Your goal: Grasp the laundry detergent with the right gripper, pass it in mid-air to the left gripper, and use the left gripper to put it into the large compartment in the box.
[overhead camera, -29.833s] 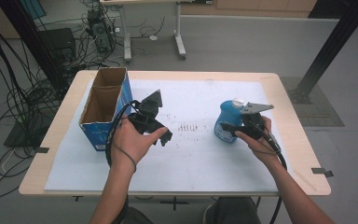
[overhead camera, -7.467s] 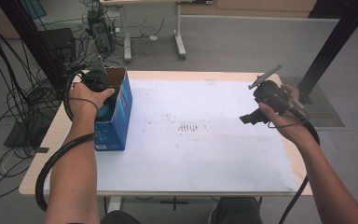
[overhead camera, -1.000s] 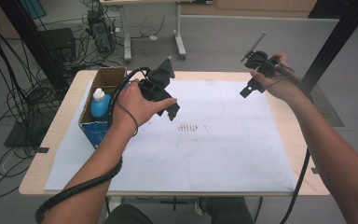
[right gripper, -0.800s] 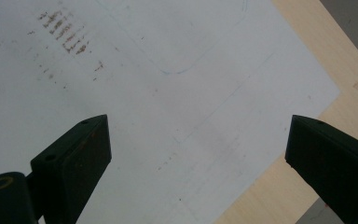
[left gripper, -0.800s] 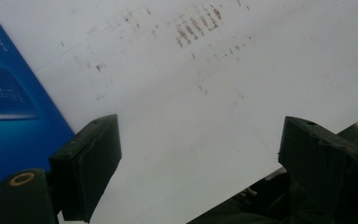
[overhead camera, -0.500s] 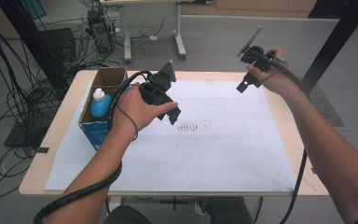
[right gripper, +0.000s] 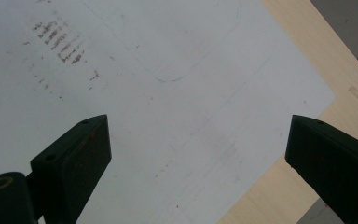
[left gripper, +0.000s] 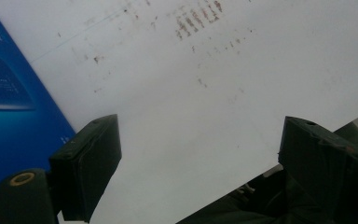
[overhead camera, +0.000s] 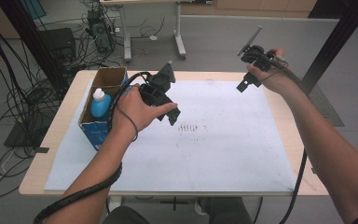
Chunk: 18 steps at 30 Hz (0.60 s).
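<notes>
A blue bottle with a white cap [overhead camera: 99, 103] stands inside the open cardboard box [overhead camera: 113, 74] at the table's left side. My left gripper [overhead camera: 168, 106] hovers just right of the box over the white sheet [overhead camera: 233, 144]. Its jaws are spread wide with nothing between them in the left gripper view [left gripper: 198, 140], and the box's blue side [left gripper: 9, 98] shows at the left. My right gripper [overhead camera: 244, 82] is held high over the far right of the sheet. It is open and empty in the right gripper view [right gripper: 198, 135].
A patch of brown smudges [overhead camera: 193, 128] marks the middle of the sheet. Bare wooden table edge [right gripper: 303, 60] runs beyond the sheet's right side. Cables and a black stand [overhead camera: 32, 51] crowd the floor to the left, and another desk's legs [overhead camera: 179, 32] stand behind.
The bottle, held by my right gripper on the sheet half a minute ago, now stands in the box. Over the last second my right gripper drifted up and away; the left barely moved.
</notes>
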{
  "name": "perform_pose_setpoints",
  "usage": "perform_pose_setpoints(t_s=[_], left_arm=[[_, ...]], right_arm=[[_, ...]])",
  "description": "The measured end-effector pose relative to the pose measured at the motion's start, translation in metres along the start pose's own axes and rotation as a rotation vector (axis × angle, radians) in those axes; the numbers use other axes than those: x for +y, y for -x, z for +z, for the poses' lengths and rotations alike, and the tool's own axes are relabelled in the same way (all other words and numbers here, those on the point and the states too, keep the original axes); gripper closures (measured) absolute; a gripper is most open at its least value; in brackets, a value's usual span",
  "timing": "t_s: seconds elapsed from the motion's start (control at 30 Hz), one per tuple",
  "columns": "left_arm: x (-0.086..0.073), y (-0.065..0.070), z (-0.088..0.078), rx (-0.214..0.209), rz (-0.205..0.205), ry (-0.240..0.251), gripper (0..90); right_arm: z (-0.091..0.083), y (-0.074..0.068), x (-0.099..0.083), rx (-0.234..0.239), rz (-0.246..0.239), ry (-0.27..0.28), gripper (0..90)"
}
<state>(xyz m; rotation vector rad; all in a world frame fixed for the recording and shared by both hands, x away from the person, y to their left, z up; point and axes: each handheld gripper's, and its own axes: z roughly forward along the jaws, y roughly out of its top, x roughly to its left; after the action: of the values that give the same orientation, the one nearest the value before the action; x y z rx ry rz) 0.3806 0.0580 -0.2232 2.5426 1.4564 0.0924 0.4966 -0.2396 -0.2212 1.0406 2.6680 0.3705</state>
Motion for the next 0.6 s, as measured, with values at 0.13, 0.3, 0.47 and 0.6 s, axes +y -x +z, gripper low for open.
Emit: perform_pose_setpoints(t_s=[0.13,0.3,0.47,0.6], left_arm=[[0.0004,0.0022,0.0004,-0.002,0.005,-0.001,13.4],[0.0021,0.0032,0.0002,-0.002,0.009,-0.001,13.5],[0.0036,0.002,-0.0006,-0.005,0.005,0.002,13.5],[0.0038,0.0012,-0.0005,-0.008,0.003,0.007,13.4]], right_arm=[[-0.0006,-0.0001,-0.0002,0.0,0.001,-0.002,6.7],[-0.001,0.0008,-0.0006,0.004,0.003,0.002,6.7],[-0.0003,0.0014,-0.0009,0.002,0.002,-0.001,6.7],[0.0001,0.0016,-0.0006,0.003,0.002,-0.002,6.7]])
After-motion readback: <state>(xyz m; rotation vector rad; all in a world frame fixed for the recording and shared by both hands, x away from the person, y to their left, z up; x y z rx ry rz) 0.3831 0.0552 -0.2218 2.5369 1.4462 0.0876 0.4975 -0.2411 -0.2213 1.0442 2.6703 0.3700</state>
